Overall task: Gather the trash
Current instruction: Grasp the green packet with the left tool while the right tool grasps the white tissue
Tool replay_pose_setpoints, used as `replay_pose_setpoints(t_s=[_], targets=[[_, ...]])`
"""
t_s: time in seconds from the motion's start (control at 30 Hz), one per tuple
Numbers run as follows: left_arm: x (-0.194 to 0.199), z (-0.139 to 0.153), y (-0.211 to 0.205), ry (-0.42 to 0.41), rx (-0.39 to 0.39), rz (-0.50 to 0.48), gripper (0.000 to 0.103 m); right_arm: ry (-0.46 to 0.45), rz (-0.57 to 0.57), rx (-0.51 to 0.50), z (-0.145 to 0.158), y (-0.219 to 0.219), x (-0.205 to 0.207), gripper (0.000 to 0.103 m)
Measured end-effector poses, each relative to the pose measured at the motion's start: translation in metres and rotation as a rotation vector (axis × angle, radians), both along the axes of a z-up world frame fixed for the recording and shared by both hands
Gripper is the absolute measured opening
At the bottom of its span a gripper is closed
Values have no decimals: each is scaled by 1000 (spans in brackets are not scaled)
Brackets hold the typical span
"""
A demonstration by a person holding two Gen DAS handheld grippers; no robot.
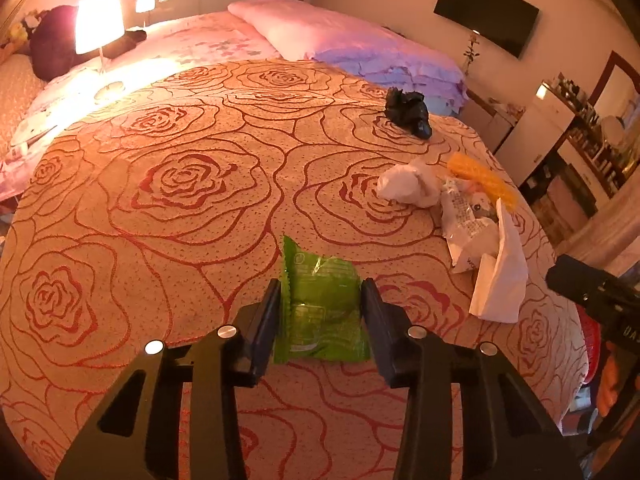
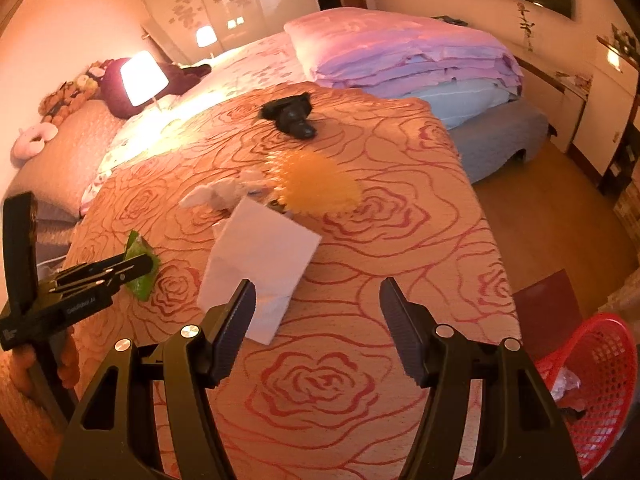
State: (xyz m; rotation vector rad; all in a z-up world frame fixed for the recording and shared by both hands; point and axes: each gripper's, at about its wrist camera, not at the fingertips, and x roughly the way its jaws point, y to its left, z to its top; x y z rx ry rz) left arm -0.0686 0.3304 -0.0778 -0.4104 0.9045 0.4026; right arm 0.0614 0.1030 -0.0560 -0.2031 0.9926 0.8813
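Observation:
A green snack wrapper (image 1: 320,320) lies on the rose-patterned bedspread (image 1: 180,208), and my left gripper (image 1: 321,285) is shut on it, one pad against each side. The right wrist view shows that gripper (image 2: 120,268) at the left, with the green wrapper (image 2: 138,250) poking out. My right gripper (image 2: 318,283) hangs open over the bedspread, nothing between its fingers. A white paper bag (image 2: 260,256) lies just beyond its left finger. Further off are a crumpled white tissue (image 1: 408,184), a clear printed wrapper (image 1: 464,216), a yellow mesh piece (image 2: 320,188) and a black plastic bag (image 2: 290,114).
A red mesh basket (image 2: 592,380) with some trash in it stands on the wooden floor at the bed's right edge. Folded pink and purple quilts (image 2: 400,52) are stacked at the far end. A lit lamp (image 1: 98,20) and plush toys sit at the far left.

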Motion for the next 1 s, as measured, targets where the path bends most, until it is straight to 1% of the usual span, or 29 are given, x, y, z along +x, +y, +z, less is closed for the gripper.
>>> replay_pose_setpoints(t_s=[0.17, 0.33, 0.37, 0.4, 0.47, 0.73, 0.77, 0.83, 0.9, 0.93, 1.0], targets=[[-3, 3, -2, -13, -8, -3, 37, 5, 40, 3, -1, 12, -7, 62], [-5, 6, -1, -25, -11, 3, 37, 28, 86, 4, -4, 29, -14, 63], [-5, 7, -1, -26, -12, 5, 37, 35, 94, 1, -6, 34, -15, 64], [-6, 8, 0, -28, -13, 6, 37, 41, 96, -3, -8, 36, -15, 72], [-7, 9, 0, -31, -15, 8, 37, 49, 74, 0, -11, 41, -14, 79], [-9, 9, 1, -31, -20, 12, 37, 14, 82, -17, -16, 54, -20, 79], [-9, 9, 1, -31, -20, 13, 37, 11, 82, -17, -16, 54, -20, 77], [-9, 9, 1, -31, -20, 11, 37, -3, 82, -29, -17, 54, -20, 69], [-9, 8, 1, -30, -21, 10, 37, 8, 93, -35, -19, 53, -19, 59], [-9, 8, 1, -30, -21, 10, 37, 11, 95, -38, -20, 53, -19, 58], [-9, 8, 0, -29, -21, 7, 37, 9, 98, -44, -21, 52, -19, 50]])
